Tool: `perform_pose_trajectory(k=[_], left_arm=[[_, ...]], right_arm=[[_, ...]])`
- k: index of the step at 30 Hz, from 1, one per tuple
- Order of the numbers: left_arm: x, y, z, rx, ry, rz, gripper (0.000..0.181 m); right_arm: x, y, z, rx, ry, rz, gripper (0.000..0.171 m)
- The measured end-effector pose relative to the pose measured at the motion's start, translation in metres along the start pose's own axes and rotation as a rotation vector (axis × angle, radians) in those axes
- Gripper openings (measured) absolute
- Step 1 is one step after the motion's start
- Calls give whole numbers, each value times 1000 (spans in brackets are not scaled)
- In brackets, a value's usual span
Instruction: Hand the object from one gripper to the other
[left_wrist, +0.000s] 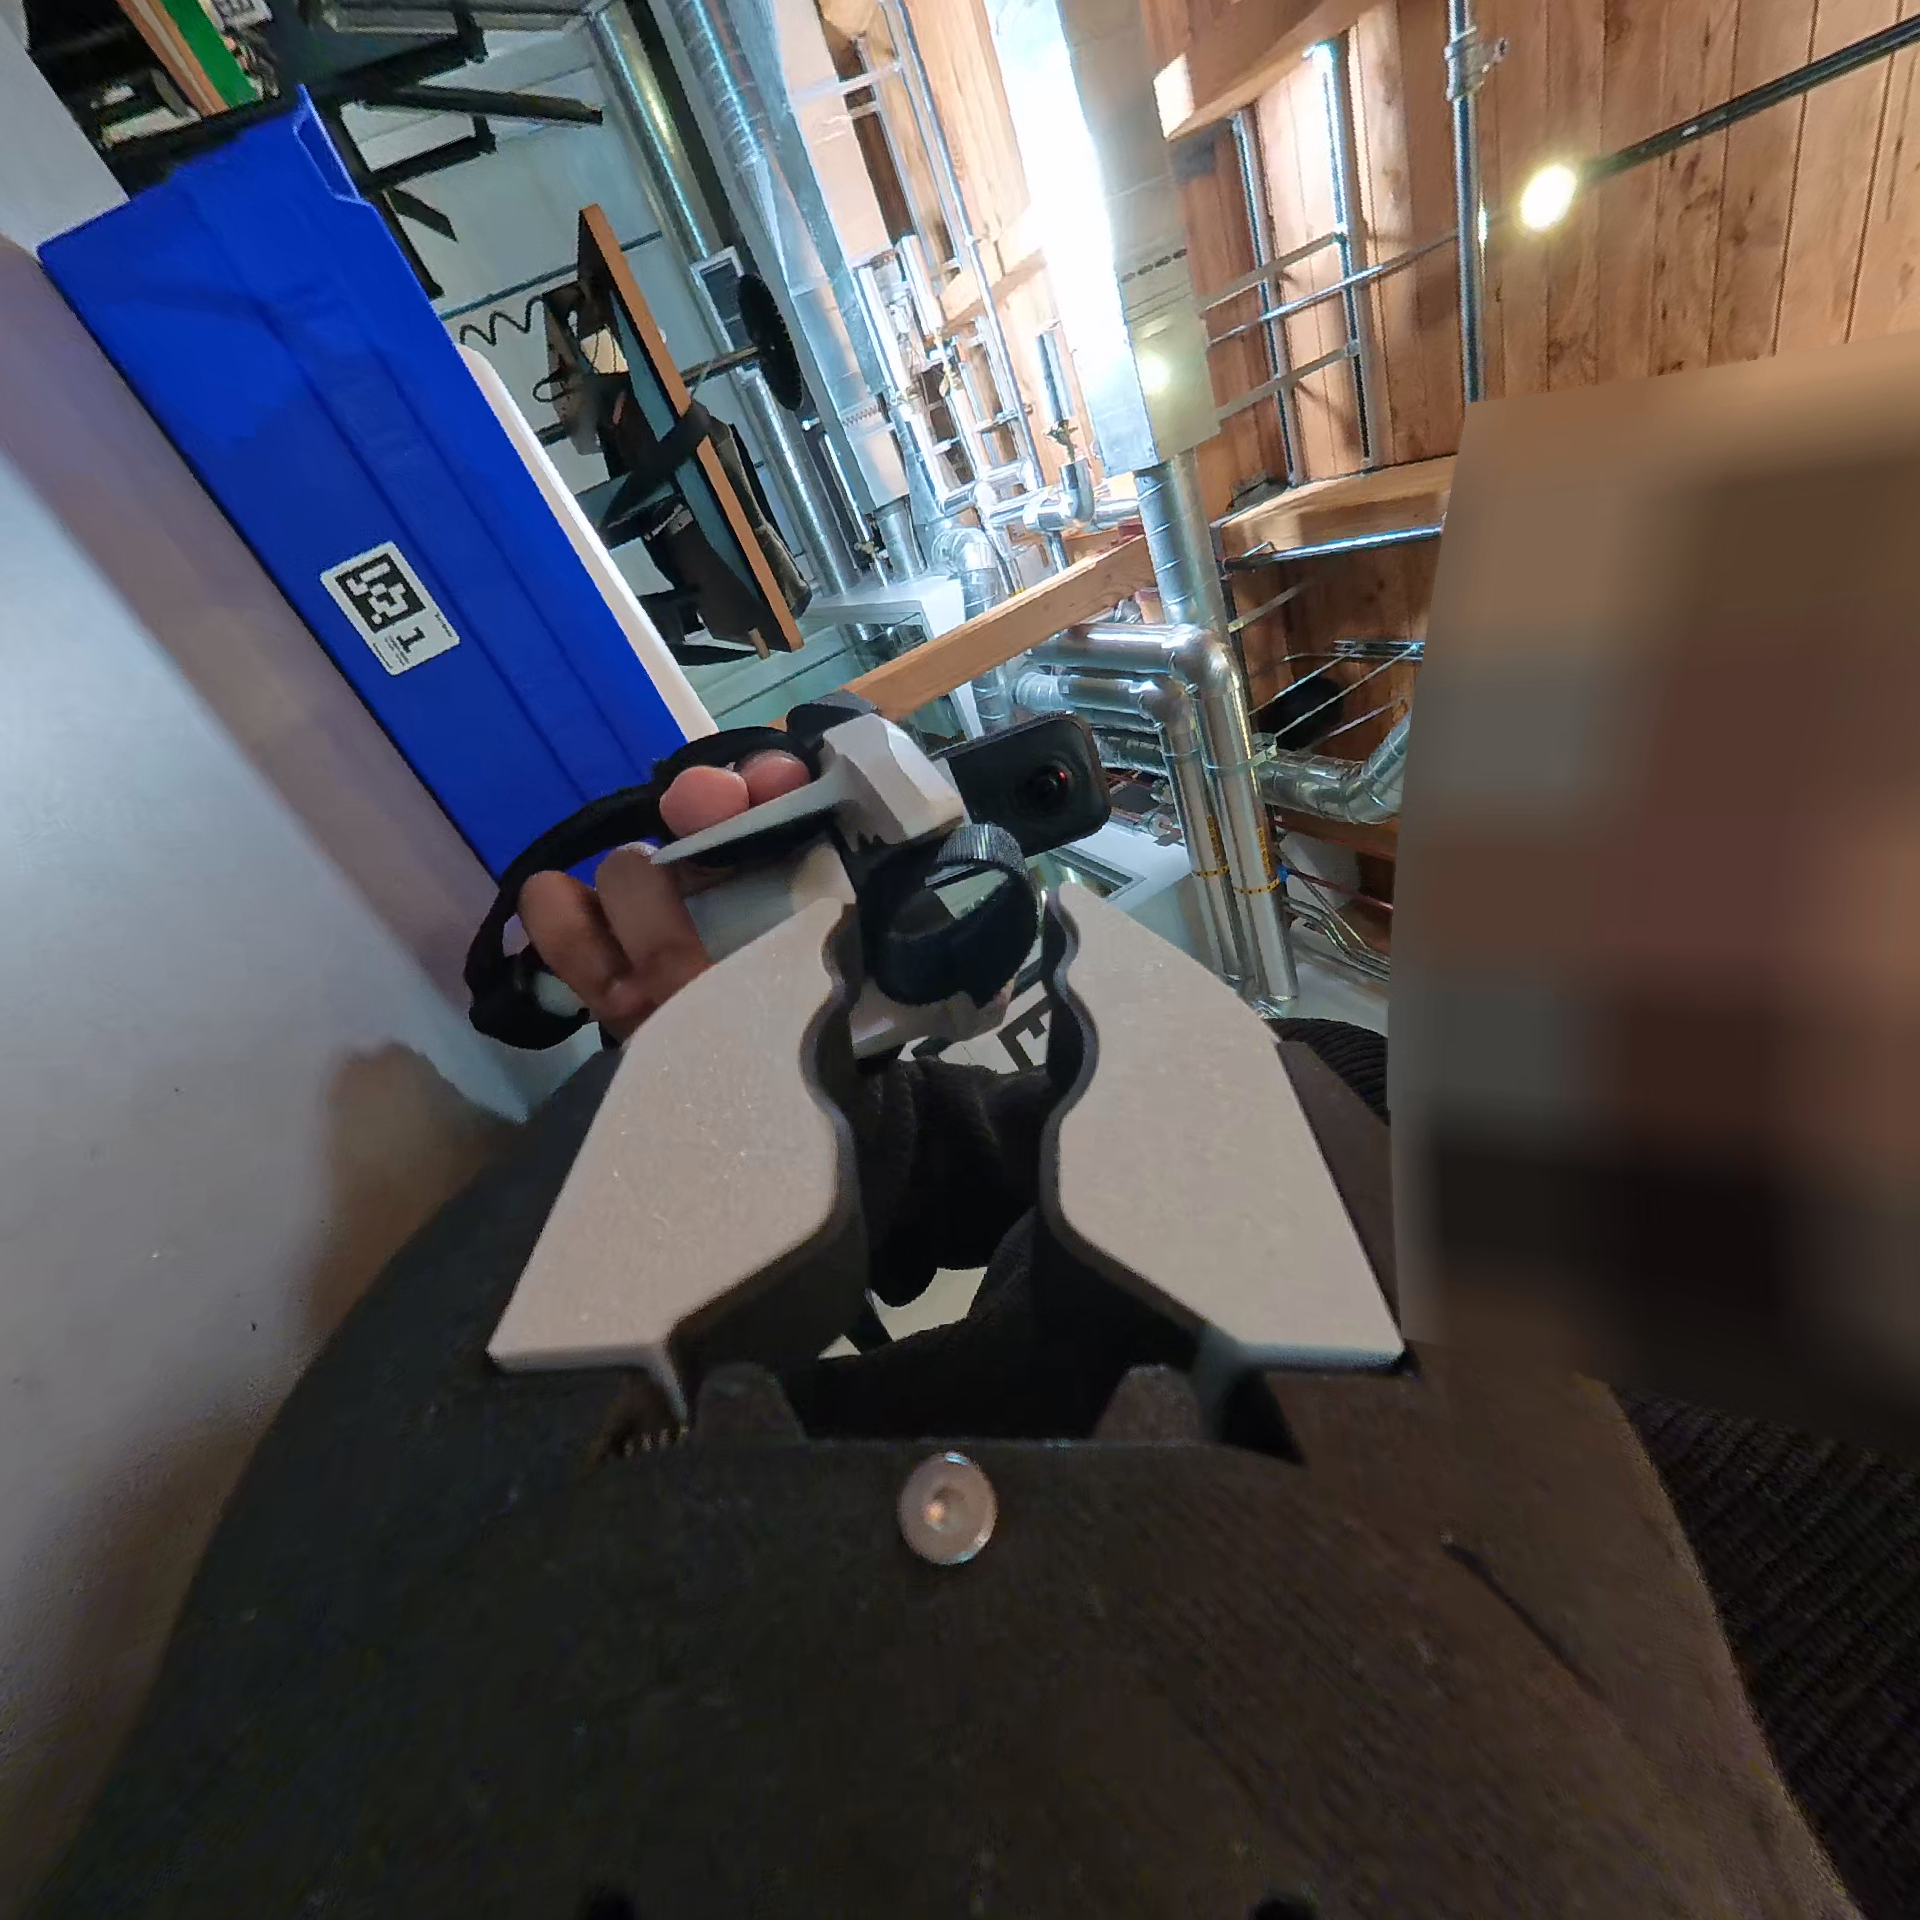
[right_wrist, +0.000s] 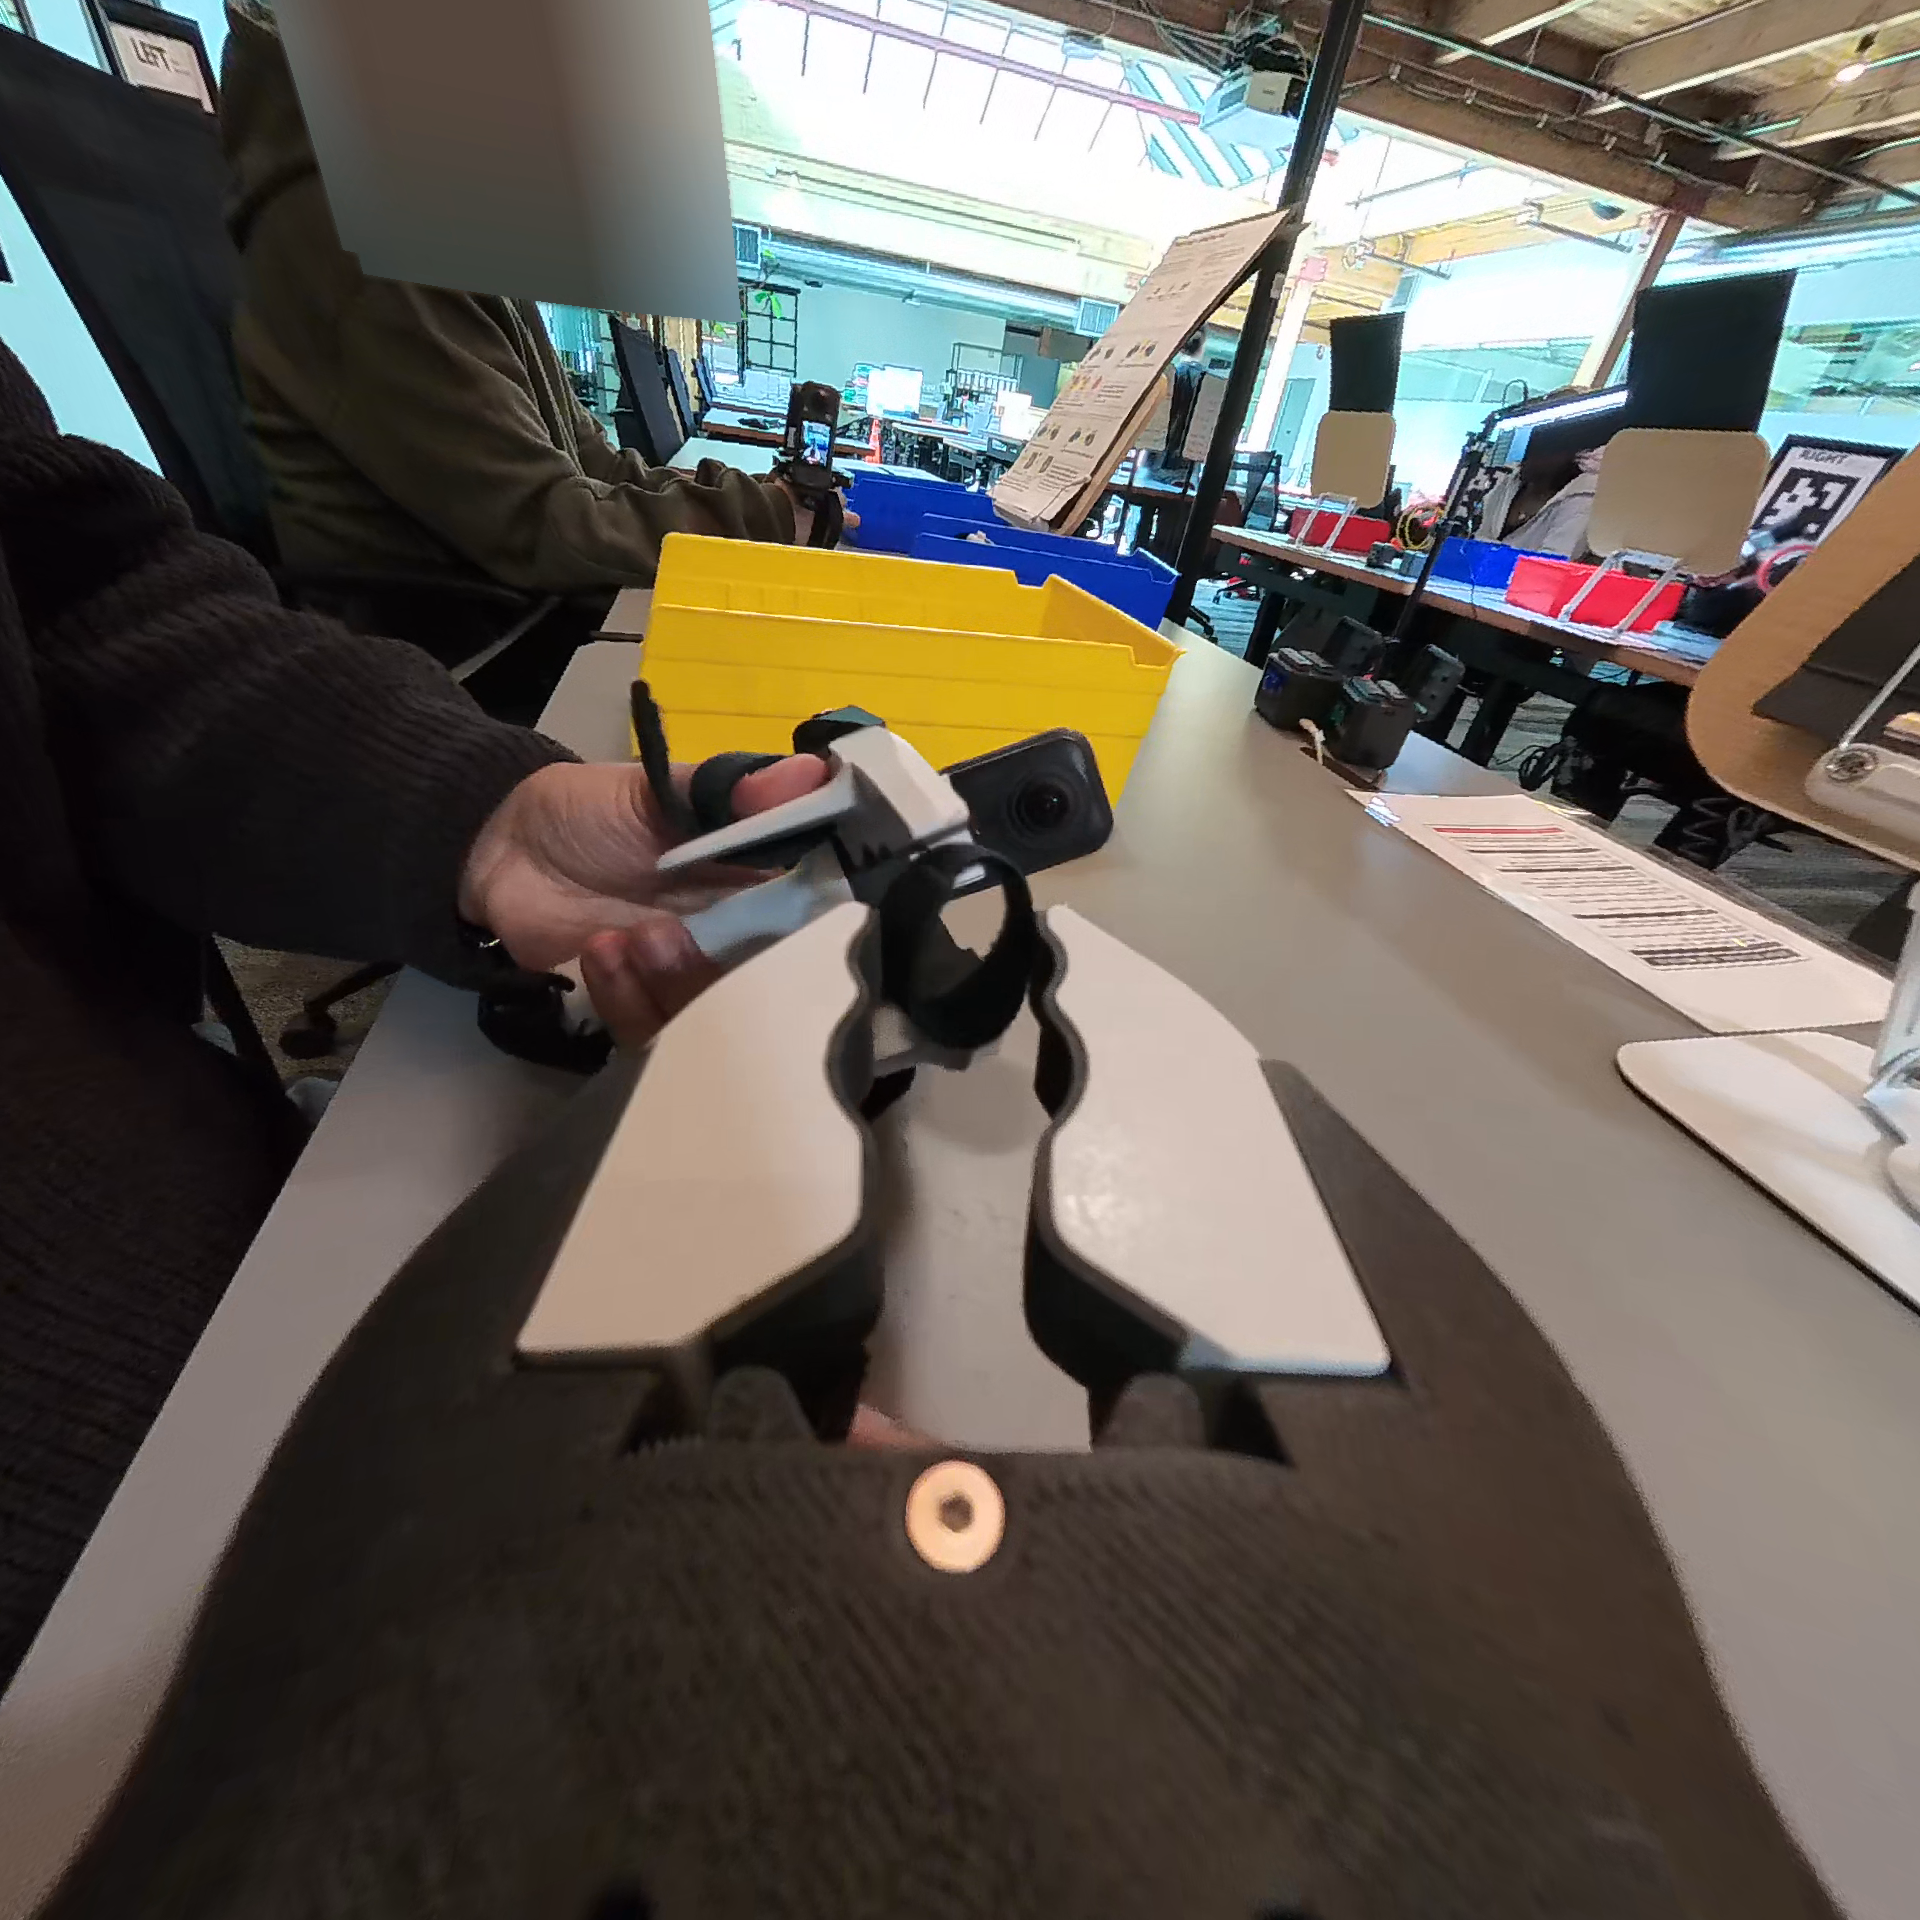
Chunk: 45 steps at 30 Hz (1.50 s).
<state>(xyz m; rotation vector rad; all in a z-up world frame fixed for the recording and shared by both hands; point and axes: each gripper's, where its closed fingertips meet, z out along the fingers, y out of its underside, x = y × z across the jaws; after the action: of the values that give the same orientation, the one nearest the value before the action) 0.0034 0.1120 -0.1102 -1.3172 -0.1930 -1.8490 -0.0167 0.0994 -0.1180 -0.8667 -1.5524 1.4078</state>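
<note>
A black strap loop (left_wrist: 951, 925) sits between both grippers, which face each other above the grey table (right_wrist: 1351, 1039). In the left wrist view my left gripper (left_wrist: 951, 920) has its grey fingertips (left_wrist: 800, 966) against the loop's sides. The right gripper's camera (left_wrist: 1029, 790) and the hand holding it show just behind. In the right wrist view my right gripper (right_wrist: 956, 940) closes on the same loop (right_wrist: 956, 966) from both sides. The left gripper's grey finger (right_wrist: 935, 1049) touches the loop from below, and its camera (right_wrist: 1039, 800) faces me.
A yellow bin (right_wrist: 883, 644) stands on the table behind the handover, with blue bins (right_wrist: 1039, 561) beyond. A paper sheet (right_wrist: 1621, 904) and a white stand base (right_wrist: 1787, 1122) lie at the right. Another person (right_wrist: 436, 447) sits at the far left. A blue bin (left_wrist: 364, 499) shows in the left wrist view. My two grippers' fingertips are within a few centimetres of each other.
</note>
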Motion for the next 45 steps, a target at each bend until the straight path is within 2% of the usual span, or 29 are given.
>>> perform_pose_trajectory(k=[4,12,18,22,25,29,33,35,37,38,41,45], left_arm=[[0,-6,-1,42,-9,23,51],[-1,-11,-4,81,-6,1,52],[-2,-11,-4,77,-17,18,51],[-2,-11,-4,74,-30,35,51],[-4,-11,-4,73,-34,34,50],[-6,-10,-3,75,-30,20,50],[-8,-10,-3,69,-39,23,50],[-9,-10,-3,70,-42,24,49],[-9,-10,-3,73,-46,23,49],[-9,-10,-3,74,-45,22,49],[-9,-9,-2,72,-47,24,48],[-9,-8,-2,69,-47,25,48]], right_arm=[[3,-1,-2,9,6,33,26],[15,-6,-7,38,47,98,26],[46,-24,-28,27,252,88,27],[94,-49,-84,-25,531,5,28],[143,-75,-159,-84,789,-58,28],[184,-92,-262,-24,1024,130,27],[198,-82,-319,67,1084,352,28],[204,-69,-338,37,1123,408,34],[209,-48,-348,-54,1150,471,64],[210,-41,-352,-95,1169,477,70],[210,-50,-356,-95,1220,368,69],[203,-80,-336,-77,1186,228,64]])
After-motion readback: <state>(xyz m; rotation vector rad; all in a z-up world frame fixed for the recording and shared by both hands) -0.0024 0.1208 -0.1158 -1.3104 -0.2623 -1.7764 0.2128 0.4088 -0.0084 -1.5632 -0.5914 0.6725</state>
